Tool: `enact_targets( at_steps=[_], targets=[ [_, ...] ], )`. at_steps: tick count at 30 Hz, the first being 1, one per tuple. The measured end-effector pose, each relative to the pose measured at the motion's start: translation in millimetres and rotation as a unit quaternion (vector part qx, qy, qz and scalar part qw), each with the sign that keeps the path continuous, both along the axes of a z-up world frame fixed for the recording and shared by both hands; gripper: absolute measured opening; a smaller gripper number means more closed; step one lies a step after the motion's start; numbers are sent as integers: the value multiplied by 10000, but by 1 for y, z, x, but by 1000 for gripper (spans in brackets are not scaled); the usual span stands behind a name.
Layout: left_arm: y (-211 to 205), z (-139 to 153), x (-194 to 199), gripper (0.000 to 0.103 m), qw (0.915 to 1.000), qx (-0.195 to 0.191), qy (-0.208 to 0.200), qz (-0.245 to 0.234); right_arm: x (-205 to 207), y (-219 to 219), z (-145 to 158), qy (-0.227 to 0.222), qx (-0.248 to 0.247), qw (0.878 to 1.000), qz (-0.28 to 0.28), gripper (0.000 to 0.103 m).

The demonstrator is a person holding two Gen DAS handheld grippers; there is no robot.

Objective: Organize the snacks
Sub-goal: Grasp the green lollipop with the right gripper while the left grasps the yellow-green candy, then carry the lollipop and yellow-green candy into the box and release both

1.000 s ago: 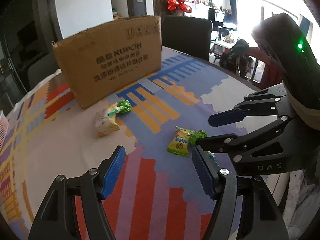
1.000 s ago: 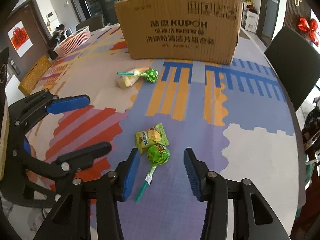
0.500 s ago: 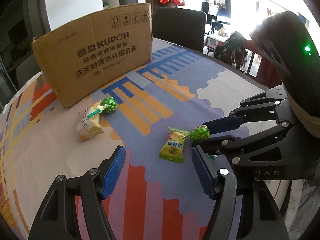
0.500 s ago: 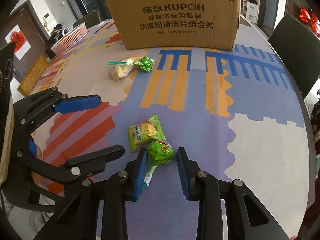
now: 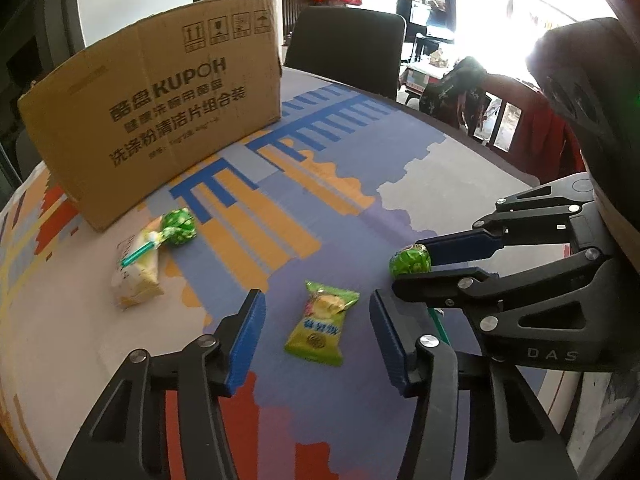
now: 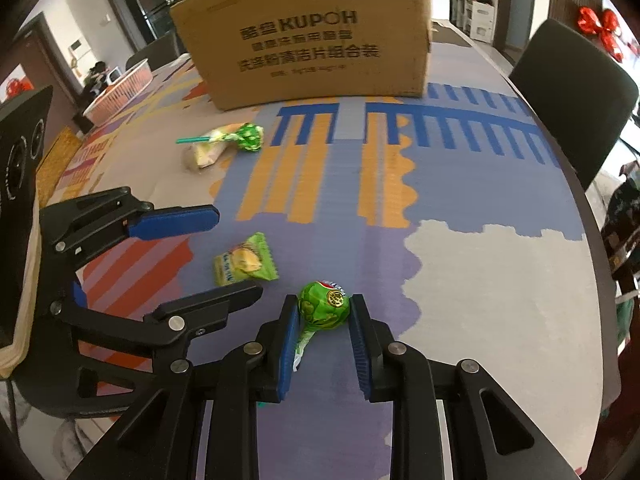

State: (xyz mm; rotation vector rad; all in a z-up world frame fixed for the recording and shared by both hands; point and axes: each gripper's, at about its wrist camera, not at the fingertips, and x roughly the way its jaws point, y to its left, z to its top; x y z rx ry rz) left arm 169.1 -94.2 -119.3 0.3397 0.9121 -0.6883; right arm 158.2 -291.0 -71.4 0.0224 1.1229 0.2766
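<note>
A green lollipop [image 6: 324,308] sits head-up between the blue pads of my right gripper [image 6: 323,304], which is shut on it just above the patterned tablecloth; its stick trails back under the fingers. In the left wrist view the same lollipop [image 5: 411,261] shows pinched at the tips of the right gripper [image 5: 413,266]. A green-yellow snack packet [image 5: 320,328] lies flat on the cloth. My left gripper [image 5: 316,300] straddles it, jaws closing, pads still clear of the wrapper. From the right wrist the packet [image 6: 246,258] lies between the left fingers [image 6: 176,218].
A second green lollipop [image 5: 178,226] rests on a pale packet [image 5: 136,276] near a big cardboard box [image 5: 160,100] at the back of the table. A pink basket [image 6: 120,92] stands far left. Dark chairs [image 6: 572,92] line the round table's edge [image 6: 576,200].
The right gripper closed on the green lollipop and lifted its head off the cloth. The left gripper moved over the green-yellow packet and its jaws narrowed around it.
</note>
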Motion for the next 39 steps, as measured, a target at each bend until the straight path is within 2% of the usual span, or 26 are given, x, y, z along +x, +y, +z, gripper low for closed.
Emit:
enact_targets(
  at_steps=[1,7,11,15,23,28,35,39],
  targets=[
    [-2,-1,0,46,10000,43,-3,25,0,-2,0,2,-1,10000,-24,26],
    [-7,-7,1,37,9998,140,107,52,-4,-8,-1,11,42,10000,-76,26],
    [-7,-9,1,27,9997,177,144,133,-6,-8,-1,11,62,10000,-56,26],
    [-4,-7,0,23,9993,131,219,283,-7,-9,-1,16,94,9999,-61,26],
    [8,3,1,23,9958,-118,289,857,-7,-8,3,-60,146,9999,-22,26],
    [17,19,1,23,9927,-305,247,1142,-4,-8,13,-200,183,9996,5,26],
    [28,51,4,23,9890,-371,-88,1430,2,-4,36,-514,256,9983,66,26],
    [34,76,6,23,9863,-535,-356,1518,7,-1,54,-747,326,9966,97,26]
  ],
)
